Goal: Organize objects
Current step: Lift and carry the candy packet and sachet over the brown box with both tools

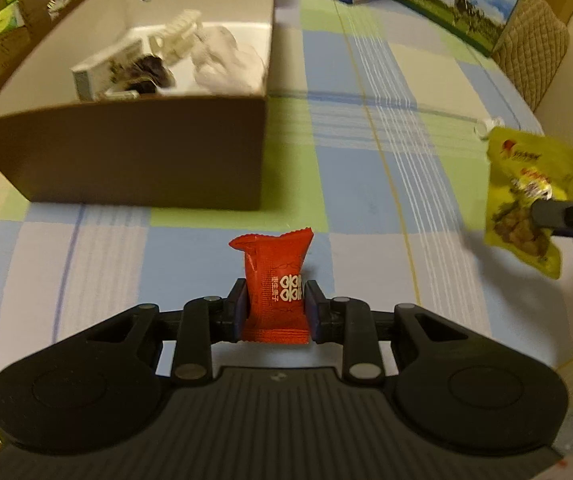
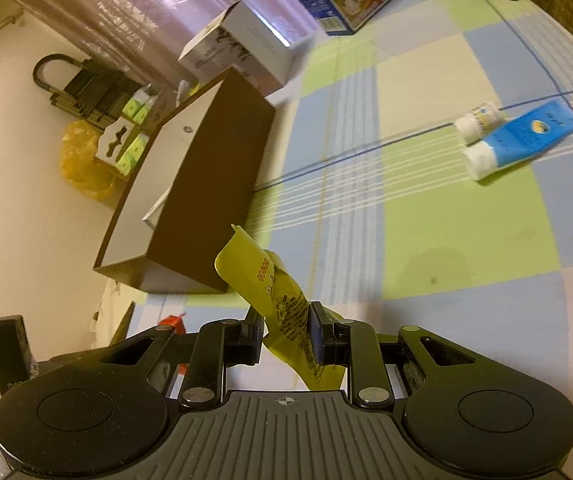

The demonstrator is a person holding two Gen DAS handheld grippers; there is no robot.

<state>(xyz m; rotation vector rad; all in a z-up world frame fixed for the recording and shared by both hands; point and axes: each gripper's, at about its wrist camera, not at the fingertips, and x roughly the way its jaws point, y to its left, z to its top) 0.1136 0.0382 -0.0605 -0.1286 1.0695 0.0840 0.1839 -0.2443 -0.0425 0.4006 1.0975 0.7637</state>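
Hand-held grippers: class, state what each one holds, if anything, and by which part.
Left hand-held gripper: red packet, pinched across its lower half. Right hand-held gripper: yellow pouch, pinched near its middle.

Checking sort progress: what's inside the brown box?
Inside the brown box: a white carton, a dark packet, a white clip-like item, crumpled clear plastic. Near wall hides the floor's front strip.

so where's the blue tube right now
In the right wrist view the blue tube lies on the checked tablecloth at upper right, beside a small white bottle, well apart from the brown box.
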